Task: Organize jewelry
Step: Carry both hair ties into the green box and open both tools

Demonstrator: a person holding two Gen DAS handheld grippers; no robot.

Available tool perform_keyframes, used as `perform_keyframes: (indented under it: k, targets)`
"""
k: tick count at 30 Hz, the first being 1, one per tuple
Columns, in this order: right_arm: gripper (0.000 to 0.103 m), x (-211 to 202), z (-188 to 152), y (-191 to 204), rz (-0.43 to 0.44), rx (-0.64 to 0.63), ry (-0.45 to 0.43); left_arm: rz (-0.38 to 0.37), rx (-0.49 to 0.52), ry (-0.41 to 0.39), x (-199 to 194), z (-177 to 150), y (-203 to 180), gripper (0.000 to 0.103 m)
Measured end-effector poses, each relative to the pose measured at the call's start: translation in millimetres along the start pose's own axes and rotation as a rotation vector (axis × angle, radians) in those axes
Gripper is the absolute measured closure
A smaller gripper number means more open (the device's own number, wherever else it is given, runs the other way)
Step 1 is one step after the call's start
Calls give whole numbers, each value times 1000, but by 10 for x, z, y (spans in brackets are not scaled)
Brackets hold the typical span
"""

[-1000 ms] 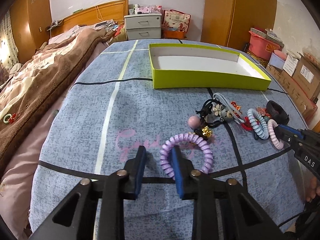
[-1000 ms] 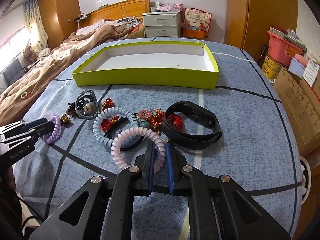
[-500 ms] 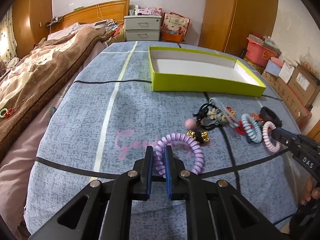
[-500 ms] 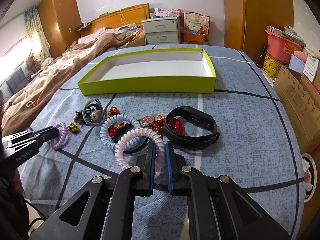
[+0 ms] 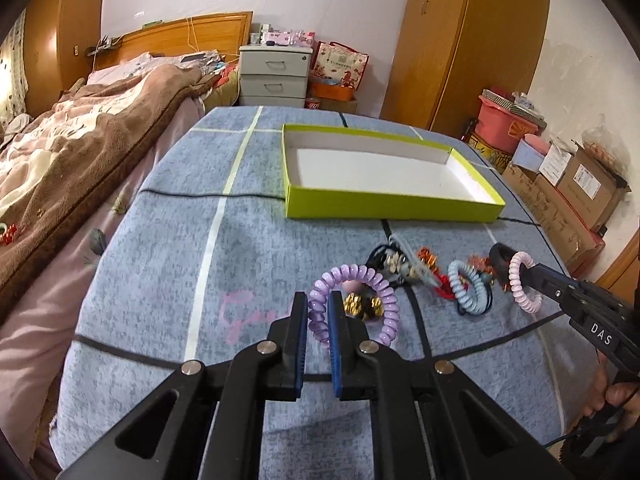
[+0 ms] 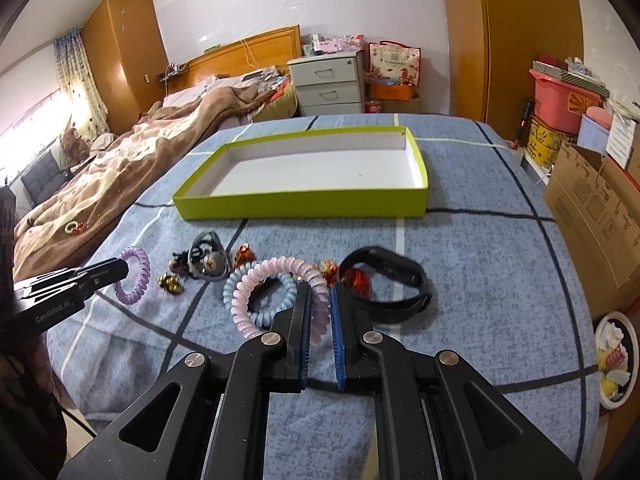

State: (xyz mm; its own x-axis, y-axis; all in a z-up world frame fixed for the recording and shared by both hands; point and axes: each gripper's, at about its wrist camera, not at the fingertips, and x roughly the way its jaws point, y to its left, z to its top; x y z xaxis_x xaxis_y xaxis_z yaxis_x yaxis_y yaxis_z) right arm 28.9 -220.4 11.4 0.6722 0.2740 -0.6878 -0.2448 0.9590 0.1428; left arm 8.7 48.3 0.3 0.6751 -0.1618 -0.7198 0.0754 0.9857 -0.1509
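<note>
Fingers of the left gripper stand nearly together, pinching the near-left arc of a purple spiral hair tie; the rest of that loop stands up in front of the pads, clear of the blue checked bedspread. Seen through the ring, a small gold bead charm lies on the cloth. The right gripper is likewise clamped with only a narrow gap, holding a pale pink spiral hair tie by its right side, the loop reaching left over a light blue spiral hair tie on the spread. Just right of the right gripper's fingers lies a black wristband, with red and gold trinkets touching its left edge. A dark tangle of hair bands with a pale ornament sits further left. The green tray with its white floor lies at the far side of the pile, well apart from both held ties
</note>
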Motion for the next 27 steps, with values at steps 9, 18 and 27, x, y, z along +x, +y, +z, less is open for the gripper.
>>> perform_keyframes:
  k: [9,18,27]
  targets:
    - [93,81,436,-133,-37,-1,-38,-26,-6,-27,109,438,3,93]
    - [93,415,892,-318,-80,-5,-16,-35,-29,-20,423,908,62,93]
    - [93,858,1178,-475,-101,-10,41,-26,-16,21,856,1214,59,93]
